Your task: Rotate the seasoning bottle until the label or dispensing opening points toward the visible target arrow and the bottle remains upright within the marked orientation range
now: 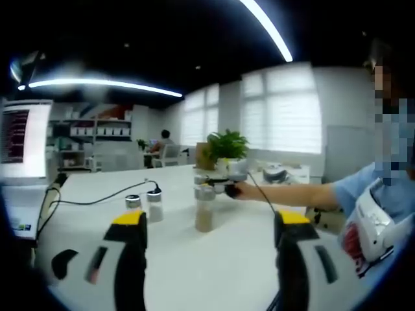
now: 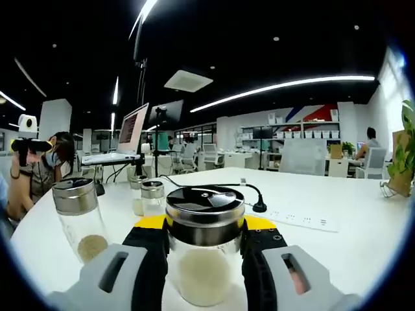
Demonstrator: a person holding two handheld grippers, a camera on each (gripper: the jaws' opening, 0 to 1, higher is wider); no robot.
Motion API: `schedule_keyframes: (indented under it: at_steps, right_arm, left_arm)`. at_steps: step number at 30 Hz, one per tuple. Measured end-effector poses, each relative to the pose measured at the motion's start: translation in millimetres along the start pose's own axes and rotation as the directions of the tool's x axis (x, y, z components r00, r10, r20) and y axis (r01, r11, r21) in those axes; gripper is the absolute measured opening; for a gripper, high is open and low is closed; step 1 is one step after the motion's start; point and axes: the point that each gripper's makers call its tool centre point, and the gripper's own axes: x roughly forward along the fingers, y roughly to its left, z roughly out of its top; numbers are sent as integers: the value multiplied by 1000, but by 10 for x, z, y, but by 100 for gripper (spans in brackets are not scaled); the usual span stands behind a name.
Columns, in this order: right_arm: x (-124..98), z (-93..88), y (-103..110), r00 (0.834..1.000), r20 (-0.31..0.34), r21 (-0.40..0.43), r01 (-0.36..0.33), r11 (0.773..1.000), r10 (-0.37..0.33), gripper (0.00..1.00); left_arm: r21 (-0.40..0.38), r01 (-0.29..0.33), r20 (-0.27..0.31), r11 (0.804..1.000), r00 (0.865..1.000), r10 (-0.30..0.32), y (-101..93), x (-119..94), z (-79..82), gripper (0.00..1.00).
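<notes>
Upright seasoning bottle [image 2: 204, 249], steel lid, pale powder

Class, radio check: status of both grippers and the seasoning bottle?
Right gripper shut on seasoning bottle, upright on table. Left gripper open, holding nothing. Second jar close beside; two shakers behind.

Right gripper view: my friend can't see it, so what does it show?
The right gripper has its fingers closed around a glass seasoning bottle with a shiny lid. Two more bottles stand on the white table.
</notes>
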Motion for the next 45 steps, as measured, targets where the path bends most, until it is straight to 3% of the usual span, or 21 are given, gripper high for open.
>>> schedule_keyframes:
  at_steps: [4, 8, 17, 26, 45]
  right_arm:
    - [-1, 2, -17, 1000, 16, 4, 13, 1000, -13, 42]
    - [2, 6, -31, 998, 33, 4, 52, 999, -52, 42]
    - [26, 8, -46, 996, -4, -27, 85, 996, -85, 42]
    - [-114, -12, 63, 998, 25, -24, 60, 998, -59, 42]
    - [-612, 218, 726, 996, 80, -28, -40, 999, 42, 42]
  left_arm:
    - [53, -43, -33, 998, 998, 44, 39, 1, -41, 86]
    - [17, -25, -6, 1000, 1000, 26, 36, -7, -4, 86]
    - [1, -38, 19, 999, 999, 38, 90, -45, 49, 86]
    - [12, -67, 1, 998, 998, 67, 134, -41, 4, 86]
    - [-11, -43, -14, 999, 999, 42, 63, 7, -42, 86]
